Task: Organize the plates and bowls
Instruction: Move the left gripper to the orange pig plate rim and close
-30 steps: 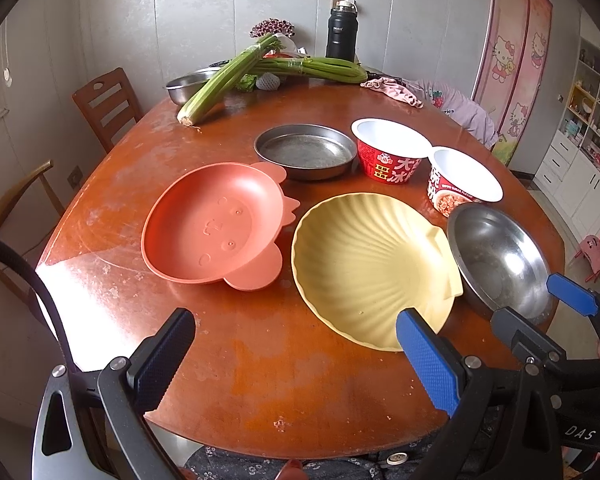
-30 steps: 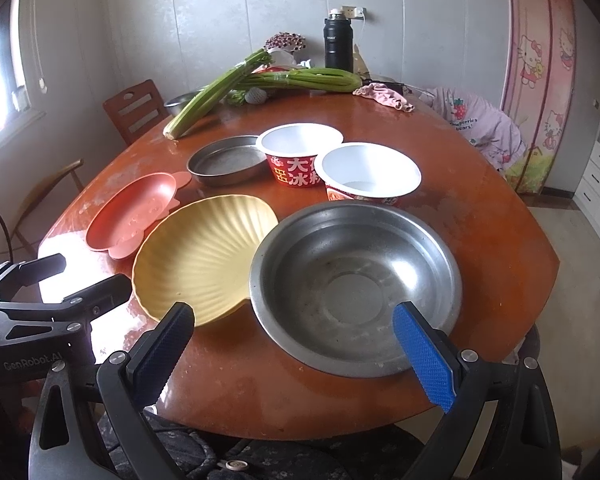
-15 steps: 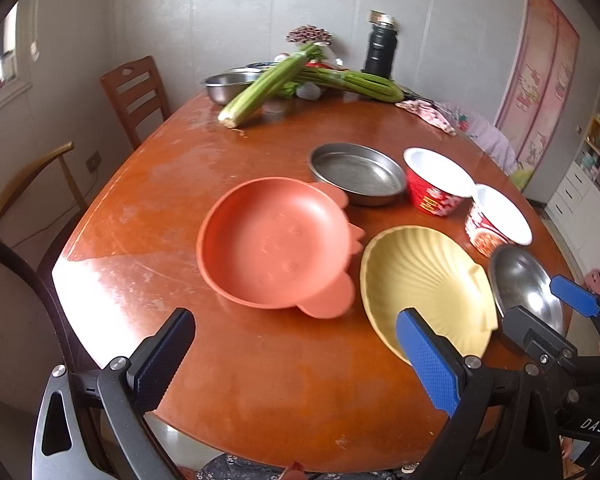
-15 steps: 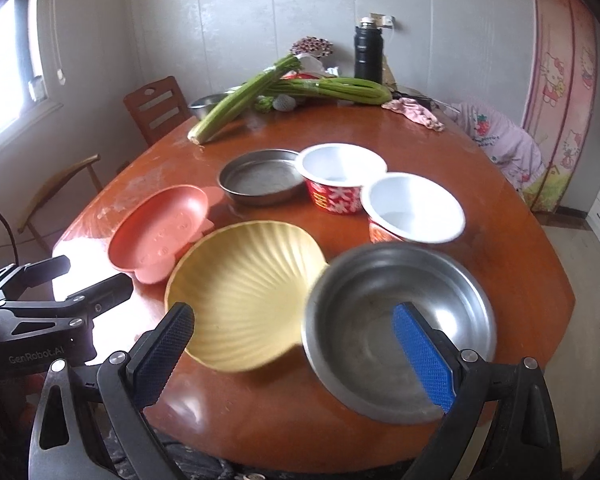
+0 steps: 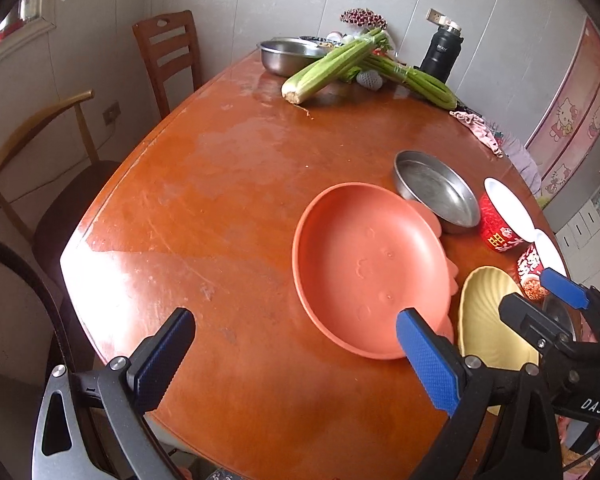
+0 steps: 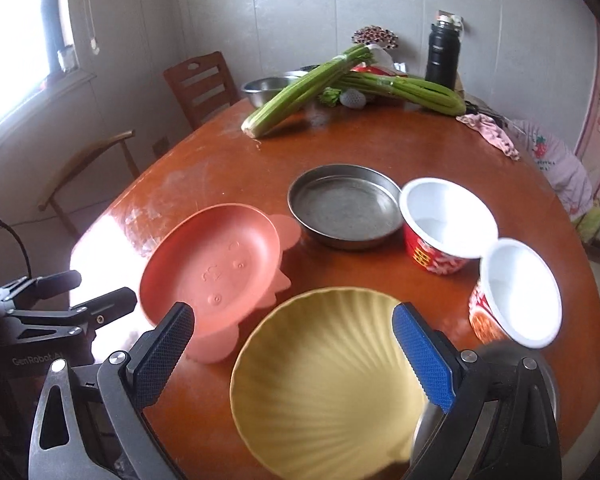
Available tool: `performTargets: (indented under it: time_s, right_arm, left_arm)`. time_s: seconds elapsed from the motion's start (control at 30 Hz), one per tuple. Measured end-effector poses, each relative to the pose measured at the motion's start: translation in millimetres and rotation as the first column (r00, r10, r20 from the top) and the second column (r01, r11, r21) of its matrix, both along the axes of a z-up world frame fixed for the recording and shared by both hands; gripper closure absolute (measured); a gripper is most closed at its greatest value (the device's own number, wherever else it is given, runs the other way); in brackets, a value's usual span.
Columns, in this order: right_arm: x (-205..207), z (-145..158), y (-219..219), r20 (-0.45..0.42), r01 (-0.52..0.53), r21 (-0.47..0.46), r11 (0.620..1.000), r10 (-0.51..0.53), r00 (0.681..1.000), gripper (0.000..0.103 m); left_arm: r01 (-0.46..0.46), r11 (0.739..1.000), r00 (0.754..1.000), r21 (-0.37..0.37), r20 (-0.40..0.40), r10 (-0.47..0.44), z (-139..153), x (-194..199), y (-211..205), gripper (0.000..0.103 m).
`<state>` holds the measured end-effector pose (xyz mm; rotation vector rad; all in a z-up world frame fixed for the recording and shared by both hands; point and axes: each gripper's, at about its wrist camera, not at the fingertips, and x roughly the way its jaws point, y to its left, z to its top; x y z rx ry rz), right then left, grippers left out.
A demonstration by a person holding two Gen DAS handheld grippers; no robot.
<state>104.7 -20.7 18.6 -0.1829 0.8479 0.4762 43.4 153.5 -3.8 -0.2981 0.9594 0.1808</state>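
Your left gripper [image 5: 292, 354] and right gripper [image 6: 292, 344] both gape wide, empty. Both have swung left over the past second: the steel bowl has slid to the right view's lower-right edge, and the yellow shell plate [image 6: 324, 384] now sits centre-bottom between your right fingers. The pink plate [image 5: 368, 268] lies right of centre in the left view; nothing is stacked yet.

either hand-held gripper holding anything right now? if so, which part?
Nothing held. The left hand-held gripper and the right hand-held gripper are both open, with nothing between their fingers; the yellow shell plate lies on the table.
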Motion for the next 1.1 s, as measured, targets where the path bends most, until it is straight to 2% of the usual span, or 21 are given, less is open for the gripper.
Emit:
performTargets:
  time_s: [0.13, 0.23, 0.33, 0.4, 0.47, 0.67, 0.73, 0.77, 0.87, 0.93, 1.0, 1.1]
  right_arm:
    - [16, -9, 16, -0.023, -0.007, -0.014, 1.0, 0.007, 1.0, 0.004]
    - [26, -16, 27, -0.026, -0.006, -0.069, 0.998, 0.004, 1.0, 0.009]
    - [36, -23, 36, -0.02, 0.001, -0.108, 0.994, -0.003, 1.0, 0.017]
    - [43, -30, 38, -0.059, -0.006, -0.109, 0.994, 0.0, 0.998, 0.037]
    - [49, -37, 41, -0.092, -0.014, -0.11, 0.994, 0.003, 0.996, 0.045]
    - [55, -42, 47, -0.099, -0.033, -0.107, 0.994, 0.022, 0.995, 0.048]
    - [56, -45, 49, -0.115, -0.042, -0.097, 0.994, 0.03, 0.993, 0.051]
    - [58, -47, 49, -0.125, -0.044, -0.098, 0.994, 0.031, 0.992, 0.055]
    - [58, -50, 52, -0.127, -0.058, -0.103, 0.993, 0.044, 0.991, 0.058]
    - [59, -51, 54, -0.134, -0.067, -0.091, 0.994, 0.054, 0.989, 0.061]
    - [58, -51, 54, -0.145, -0.075, -0.073, 0.995, 0.063, 0.987, 0.063]
    - [57, -51, 57, -0.145, -0.081, -0.072, 0.994, 0.07, 0.987, 0.063]
  left_arm:
    - [-0.002, 1.0, 1.0, -0.004, -0.029, 0.002, -8, 15, 11, 0.002]
    - [0.013, 1.0, 0.998, -0.028, -0.053, -0.014, -16, 27, 17, 0.002]
    - [0.023, 0.999, 0.997, -0.024, -0.075, -0.024, -23, 37, 19, 0.003]
    - [0.033, 0.999, 0.997, -0.01, -0.072, -0.034, -25, 40, 16, 0.005]
    - [0.052, 0.999, 0.996, -0.009, -0.067, -0.052, -25, 42, 12, 0.006]
    - [0.087, 0.996, 0.994, -0.024, -0.07, -0.088, -29, 51, 5, 0.024]
    - [0.094, 0.995, 0.993, -0.034, -0.073, -0.097, -30, 53, 4, 0.039]
    - [0.098, 0.995, 0.992, -0.036, -0.075, -0.1, -31, 54, 2, 0.042]
    - [0.11, 0.993, 0.991, -0.046, -0.072, -0.113, -31, 55, 0, 0.047]
    - [0.116, 0.992, 0.99, -0.055, -0.07, -0.12, -32, 55, 0, 0.057]
    - [0.122, 0.99, 0.99, -0.068, -0.069, -0.127, -32, 56, -1, 0.063]
    - [0.12, 0.991, 0.99, -0.06, -0.067, -0.124, -32, 57, -1, 0.064]
